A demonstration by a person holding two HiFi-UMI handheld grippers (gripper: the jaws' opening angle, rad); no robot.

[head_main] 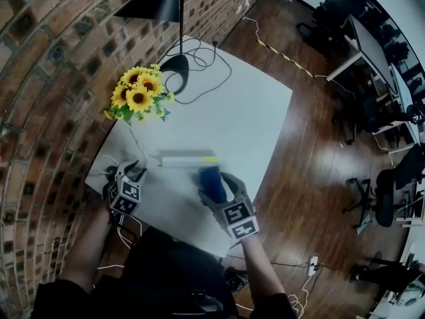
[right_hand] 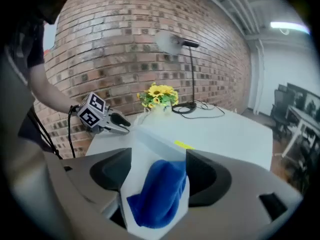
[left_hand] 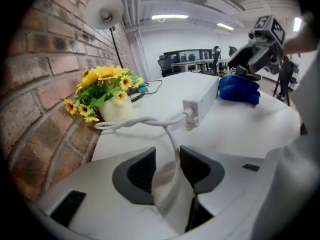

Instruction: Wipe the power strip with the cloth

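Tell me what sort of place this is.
Probably an open-plan office: rows of desks with black office chairs stand on a wooden floor, beside an exposed brick wall and a white table.

A brick wall (head_main: 40, 78) flanks the white table (head_main: 252, 118). Dark wood floor (head_main: 312, 158), black office chairs (head_main: 392, 191) and desks (head_main: 372, 45) lie beyond.
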